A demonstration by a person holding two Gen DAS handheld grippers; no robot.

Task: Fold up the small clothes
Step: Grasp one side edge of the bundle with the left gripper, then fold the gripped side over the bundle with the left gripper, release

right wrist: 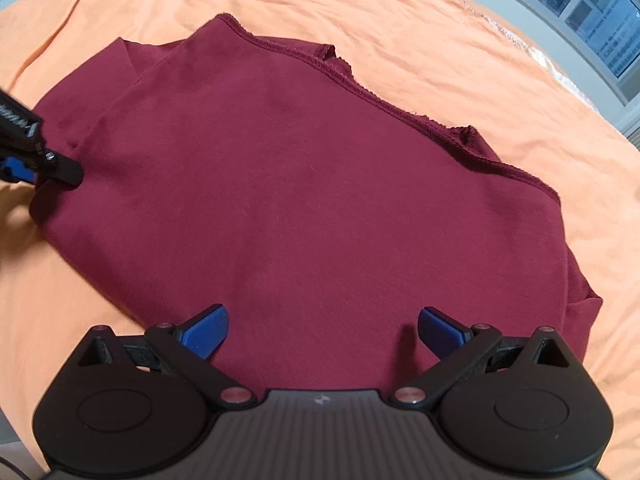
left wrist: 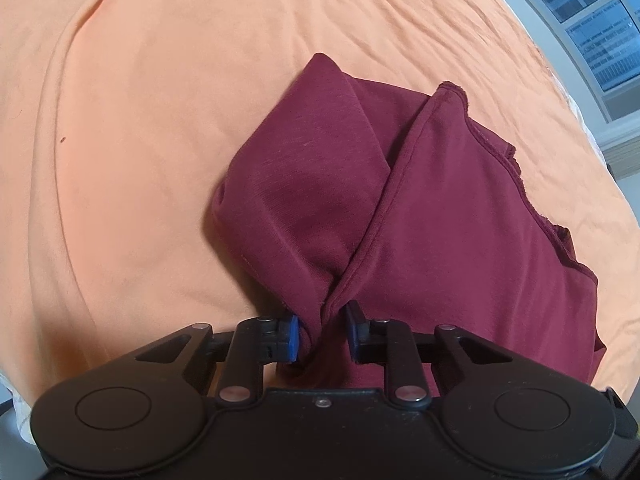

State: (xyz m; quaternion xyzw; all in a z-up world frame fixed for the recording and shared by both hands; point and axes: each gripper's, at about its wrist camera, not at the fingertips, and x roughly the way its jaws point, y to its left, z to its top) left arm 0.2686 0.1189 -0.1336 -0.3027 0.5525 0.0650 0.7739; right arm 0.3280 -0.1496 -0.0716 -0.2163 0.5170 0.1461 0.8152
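Orange bedsheet (left wrist: 140, 120) carries the maroon garment (right wrist: 300, 200), its left edge pinched by the left hand-held gripper (left wrist: 322, 330), while the right hand-held gripper (right wrist: 322, 334) hovers spread over its near edge.

One maroon garment (right wrist: 312, 200) lies on one orange bedsheet (left wrist: 140, 120). Two claws are in the room: the left claw (left wrist: 322, 336), whose two blue pads pinch a bunched fold of the cloth, and the right claw (right wrist: 322, 334), whose two blue pads (right wrist: 206, 332) stand wide apart over it. One window (right wrist: 580, 12) shows in the corner.
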